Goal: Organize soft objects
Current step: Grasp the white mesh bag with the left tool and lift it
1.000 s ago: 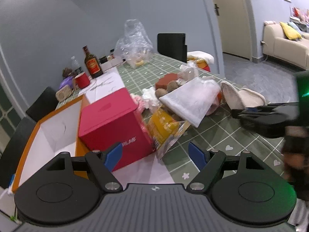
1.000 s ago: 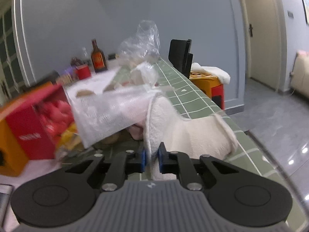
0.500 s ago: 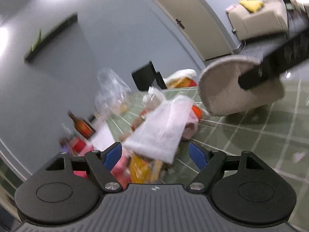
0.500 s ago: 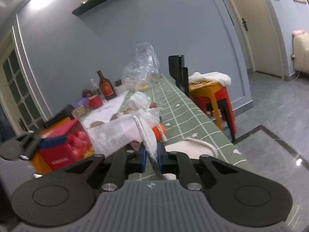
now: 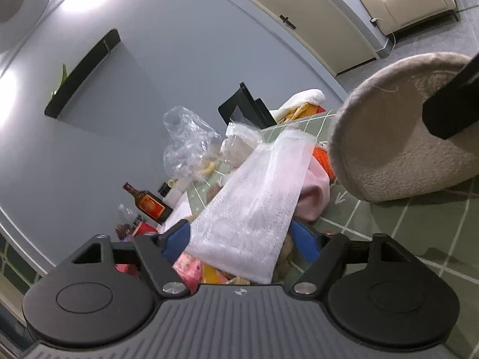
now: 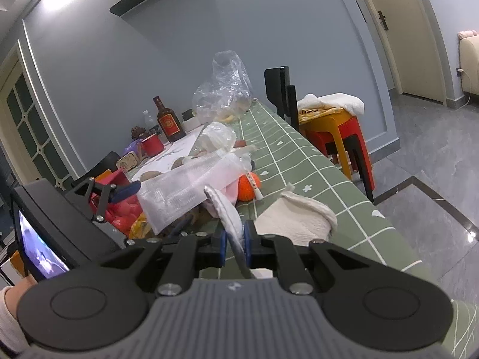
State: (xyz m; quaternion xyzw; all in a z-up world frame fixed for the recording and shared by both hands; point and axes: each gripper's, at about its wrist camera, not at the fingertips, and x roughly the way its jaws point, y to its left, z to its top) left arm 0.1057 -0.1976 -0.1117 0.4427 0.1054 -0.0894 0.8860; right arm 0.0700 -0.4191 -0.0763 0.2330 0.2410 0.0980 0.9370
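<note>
My right gripper is shut on a beige plush slipper, holding it by its sole above the green checked tablecloth; the same slipper fills the right of the left wrist view. A second white slipper lies on the table near its edge. My left gripper is open, its blue fingers either side of a white mesh bag over the pile. The mesh bag lies on a pink soft item and an orange knit ball.
A red box with pink contents sits left of the pile. A brown bottle, a red cup and a clear plastic bag stand farther back. A black chair and stacked stools stand beside the table.
My right gripper lifted the slipper off the table. My left gripper tilted upward and moved in over the mesh bag, which now lies between its open fingers.
</note>
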